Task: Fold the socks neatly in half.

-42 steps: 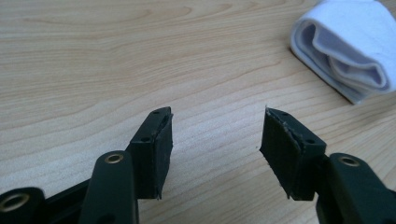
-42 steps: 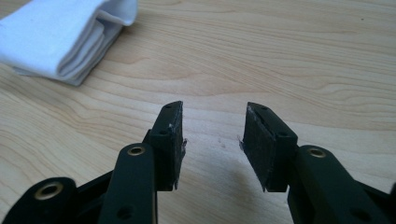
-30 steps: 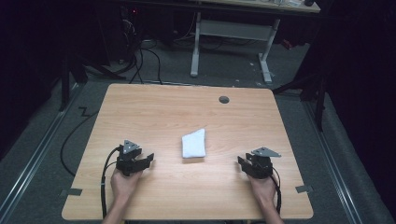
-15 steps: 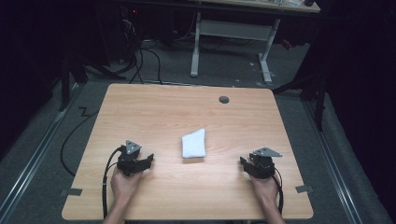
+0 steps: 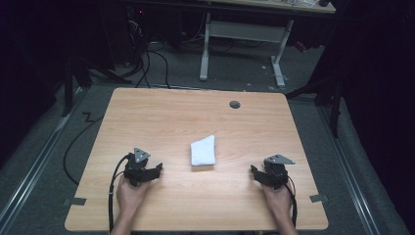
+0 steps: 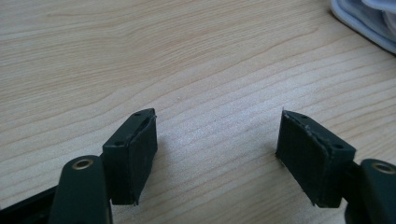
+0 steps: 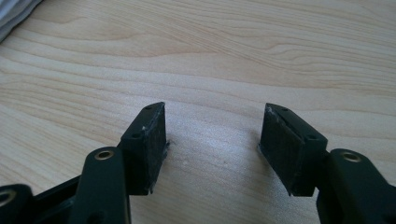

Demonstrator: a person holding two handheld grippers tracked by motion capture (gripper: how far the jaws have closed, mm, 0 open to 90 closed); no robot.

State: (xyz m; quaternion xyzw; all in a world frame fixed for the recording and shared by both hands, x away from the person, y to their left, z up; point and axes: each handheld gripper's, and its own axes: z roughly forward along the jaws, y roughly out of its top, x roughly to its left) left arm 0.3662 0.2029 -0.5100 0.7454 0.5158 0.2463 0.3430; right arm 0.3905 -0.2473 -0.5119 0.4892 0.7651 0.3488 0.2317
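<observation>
A folded white cloth [image 5: 203, 151] lies flat near the middle of the wooden table [image 5: 195, 112]. My left gripper [image 5: 157, 170] rests on the table to the cloth's left and points toward it. Its jaws have just been opening and stand open over bare wood [image 6: 217, 149]. The cloth's edge [image 6: 364, 21] peeks in at the top right of the left gripper view. My right gripper [image 5: 254, 171] rests to the cloth's right, jaws also just opening, open with nothing between them [image 7: 212, 140]. A corner of the cloth [image 7: 14, 14] shows at the top left there.
A round dark grommet hole [image 5: 235, 104] sits near the table's far edge. Bits of tape [image 5: 74, 201] mark the front corners. Beyond the table stand a white desk frame [image 5: 242, 34] and loose cables [image 5: 147, 58] on the dark floor.
Both hands have stayed in place on the table. The jaws of both grippers look slightly wider apart than before. The cloth has not moved.
</observation>
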